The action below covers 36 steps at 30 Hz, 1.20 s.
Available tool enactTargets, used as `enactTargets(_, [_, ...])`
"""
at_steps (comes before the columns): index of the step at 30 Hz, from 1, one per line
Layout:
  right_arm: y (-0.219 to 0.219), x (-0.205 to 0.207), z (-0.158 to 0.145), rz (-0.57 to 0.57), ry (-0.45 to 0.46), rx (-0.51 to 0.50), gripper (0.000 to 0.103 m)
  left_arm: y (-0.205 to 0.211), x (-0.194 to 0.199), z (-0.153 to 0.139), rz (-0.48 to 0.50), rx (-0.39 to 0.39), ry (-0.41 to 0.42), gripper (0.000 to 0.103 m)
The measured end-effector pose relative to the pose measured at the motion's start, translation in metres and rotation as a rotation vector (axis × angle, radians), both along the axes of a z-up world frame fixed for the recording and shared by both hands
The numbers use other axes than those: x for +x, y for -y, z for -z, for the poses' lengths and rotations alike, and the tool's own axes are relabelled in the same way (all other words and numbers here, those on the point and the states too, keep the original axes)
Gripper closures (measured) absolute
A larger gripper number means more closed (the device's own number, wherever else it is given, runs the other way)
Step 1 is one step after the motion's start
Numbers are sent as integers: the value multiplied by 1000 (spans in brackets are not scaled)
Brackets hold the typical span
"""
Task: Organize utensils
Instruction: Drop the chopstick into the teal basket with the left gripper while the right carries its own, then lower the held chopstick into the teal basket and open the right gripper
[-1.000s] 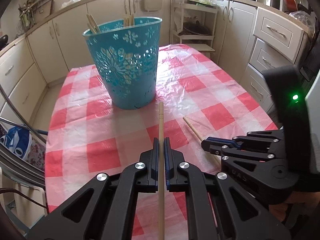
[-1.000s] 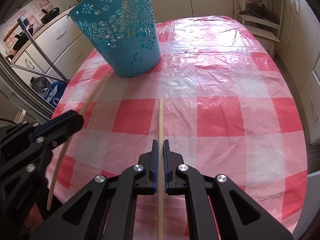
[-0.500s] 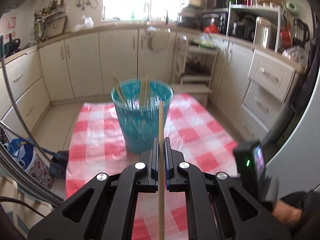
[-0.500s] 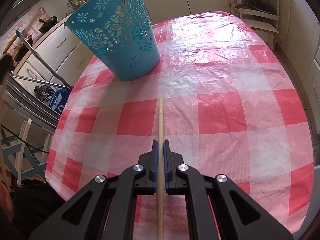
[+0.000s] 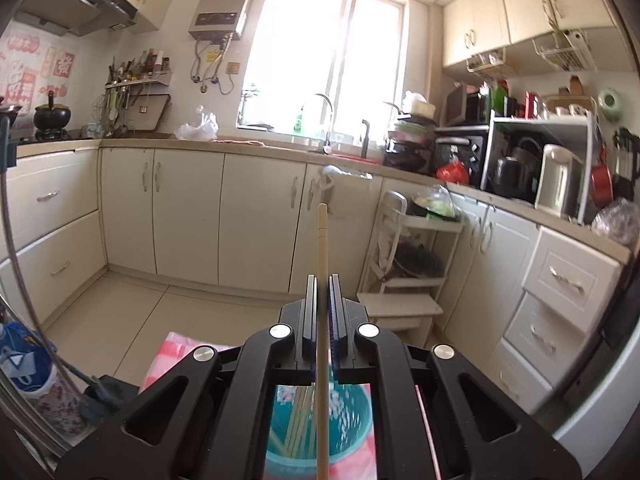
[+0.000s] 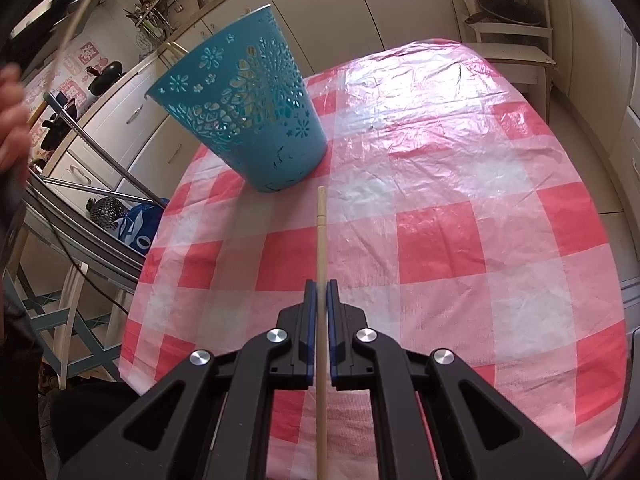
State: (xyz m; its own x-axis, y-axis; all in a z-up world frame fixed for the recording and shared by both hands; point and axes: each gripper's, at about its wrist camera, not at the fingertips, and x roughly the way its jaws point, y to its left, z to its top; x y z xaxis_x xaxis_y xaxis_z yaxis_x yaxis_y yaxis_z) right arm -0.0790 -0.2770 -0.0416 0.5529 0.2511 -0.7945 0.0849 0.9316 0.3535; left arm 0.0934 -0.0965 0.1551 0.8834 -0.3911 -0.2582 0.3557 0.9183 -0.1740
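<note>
My left gripper (image 5: pixel 322 280) is shut on a wooden chopstick (image 5: pixel 322 236) and is raised, pointing level at the kitchen cabinets. Its lower end hangs over the open teal basket (image 5: pixel 352 412) seen below between the gripper arms, with several chopsticks (image 5: pixel 298 420) inside. My right gripper (image 6: pixel 320 284) is shut on another wooden chopstick (image 6: pixel 320 224), held above the red-checked tablecloth (image 6: pixel 440 208). The teal cut-out basket (image 6: pixel 248 108) stands on the table's far left, ahead of its tip. The left-held chopstick (image 6: pixel 80 12) shows blurred at top left.
Cream cabinets (image 5: pixel 188 208) and a counter run behind the table. A white step shelf (image 5: pixel 408 264) stands by the far end. A metal rack and blue bag (image 6: pixel 136 224) lie left of the table. A hand (image 6: pixel 12 120) is at the left edge.
My left gripper has lifted and tilted up with its chopstick, from the table to above the basket mouth. My right gripper has moved slightly closer to the basket, still holding its chopstick.
</note>
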Motion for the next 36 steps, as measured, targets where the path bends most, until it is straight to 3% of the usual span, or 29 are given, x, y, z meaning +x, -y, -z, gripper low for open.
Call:
enactTargets(6, [5,1,-4,11,17,13,97,14,53,14,-52,-79,-18,98])
enactTargets(12, [15,-1,-11,36,43,15,97,22,79,60,-64,-44,-111,98])
enactTargets(16, [18,-2,-12,44,49,19,97,19,80,85,-70,-20,-158,98])
enactTargets(22, [17,-2,-16,58,72,2,97,3,51,107,-35,31,-203,97])
enactTargets(25, [16,-2,-21,71,101,-4,97,-16,21,110,-23,49,-214,82])
enactTargets(27, [14,-3,-27,78,142,-10,97,-35,-5,112,-34,47,-208,60])
enactTargets(29, [12,-4,-34,79,185,-18,97,-53,-29,117,-53,43,-202,53])
enactTargets(36, [2,-5,-82,100,351,-17,97,-96,-42,137,-123,-4,-302,48])
